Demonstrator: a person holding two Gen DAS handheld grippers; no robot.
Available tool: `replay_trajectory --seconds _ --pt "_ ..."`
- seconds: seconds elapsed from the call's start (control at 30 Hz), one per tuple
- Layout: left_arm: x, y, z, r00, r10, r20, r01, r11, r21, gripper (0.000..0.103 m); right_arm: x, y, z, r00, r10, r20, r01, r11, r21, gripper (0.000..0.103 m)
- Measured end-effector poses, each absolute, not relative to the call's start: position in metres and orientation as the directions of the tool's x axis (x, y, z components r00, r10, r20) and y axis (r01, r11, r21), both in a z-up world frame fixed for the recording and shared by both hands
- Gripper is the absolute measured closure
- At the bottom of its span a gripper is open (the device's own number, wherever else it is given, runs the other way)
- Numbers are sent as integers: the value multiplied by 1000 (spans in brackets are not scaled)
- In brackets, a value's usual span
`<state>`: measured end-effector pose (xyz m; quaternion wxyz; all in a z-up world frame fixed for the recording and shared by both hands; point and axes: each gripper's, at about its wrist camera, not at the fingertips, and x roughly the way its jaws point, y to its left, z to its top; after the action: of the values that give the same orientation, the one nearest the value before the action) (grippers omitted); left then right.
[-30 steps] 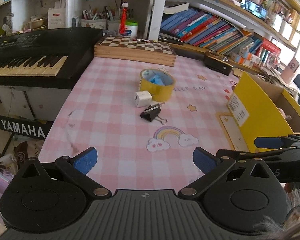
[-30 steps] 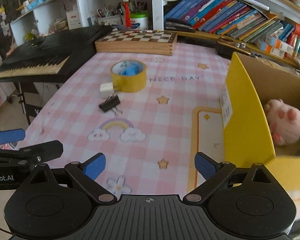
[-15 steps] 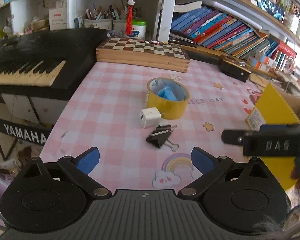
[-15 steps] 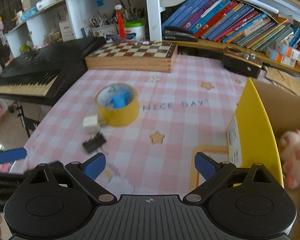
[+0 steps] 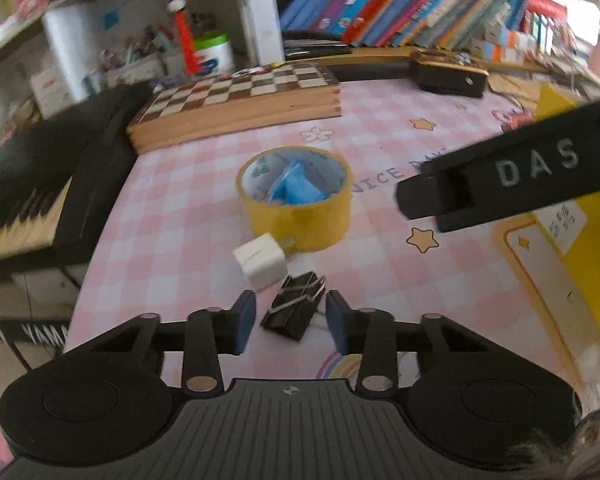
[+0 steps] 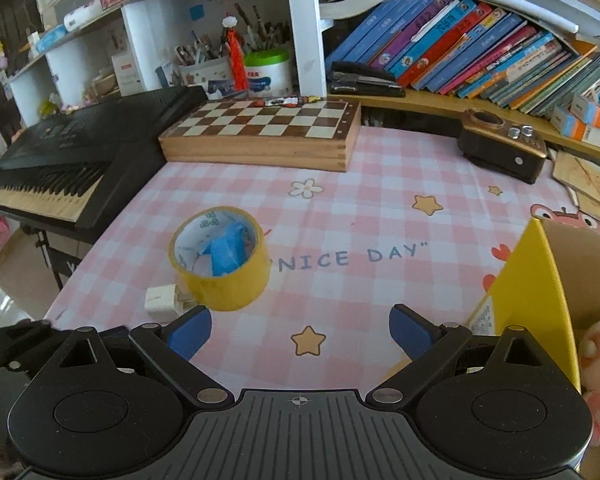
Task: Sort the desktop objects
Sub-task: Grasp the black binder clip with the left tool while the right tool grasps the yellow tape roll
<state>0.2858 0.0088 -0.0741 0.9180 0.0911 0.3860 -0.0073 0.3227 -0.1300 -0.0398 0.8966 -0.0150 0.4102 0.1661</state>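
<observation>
While the left gripper (image 5: 287,322) has just been closing its fingers round the binder clip (image 5: 294,311) at lower centre of the table (image 5: 172,184), not yet pinching it, the right gripper (image 6: 300,330) waits open; next comes squeezing and lifting.

Open pink desk (image 6: 380,216) in the middle, btwn tape roll (image 6: 220,258) and yellow box (image 6: 540,288). Chessboard (image 6: 268,128) blocks the far edge, keyboard (image 6: 60,160) the left. White charger (image 5: 260,260) sits touching the roll, binder clip (image 5: 294,312) just beside.
</observation>
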Motion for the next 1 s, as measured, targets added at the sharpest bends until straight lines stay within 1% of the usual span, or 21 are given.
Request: replay_trajectory --seconds 0.07,0.1,0.17,0.27,0.37,0.53,0.67,0.8,0.97,1.0 --pt "289 3 -77 706 73 -704 123 967 224 86 324 -129 -41 599 296 -744 -315 941 121 6" --pt "291 0 -79 704 79 -706 143 958 249 90 325 -128 -41 596 299 -745 -319 940 121 6" --pt "291 -1 -79 710 78 -700 166 947 274 95 326 -125 -42 592 305 -746 -329 937 122 6" --pt "284 3 -73 730 71 -680 162 948 273 101 329 -120 -44 585 320 -745 -346 930 127 6" --pt "278 15 -65 731 57 -679 122 970 213 102 332 -113 -47 580 333 -743 -367 922 127 6" --pt "263 50 -55 712 13 -702 -14 1000 5 102 345 -91 -56 570 359 -739 -437 894 97 6" --pt "249 73 -53 700 15 -714 -121 988 -98 102 361 -69 -63 560 369 -741 -492 868 61 6" --pt "236 84 -51 698 36 -715 -182 975 -128 102 376 -50 -70 543 381 -749 -524 850 53 6" --pt "227 92 -50 702 55 -710 -208 969 -131 102 391 -33 -81 529 356 -770 -536 844 23 6" --pt "226 93 -49 704 57 -708 -212 968 -133 102 393 -31 -83 524 352 -776 -536 844 21 7"
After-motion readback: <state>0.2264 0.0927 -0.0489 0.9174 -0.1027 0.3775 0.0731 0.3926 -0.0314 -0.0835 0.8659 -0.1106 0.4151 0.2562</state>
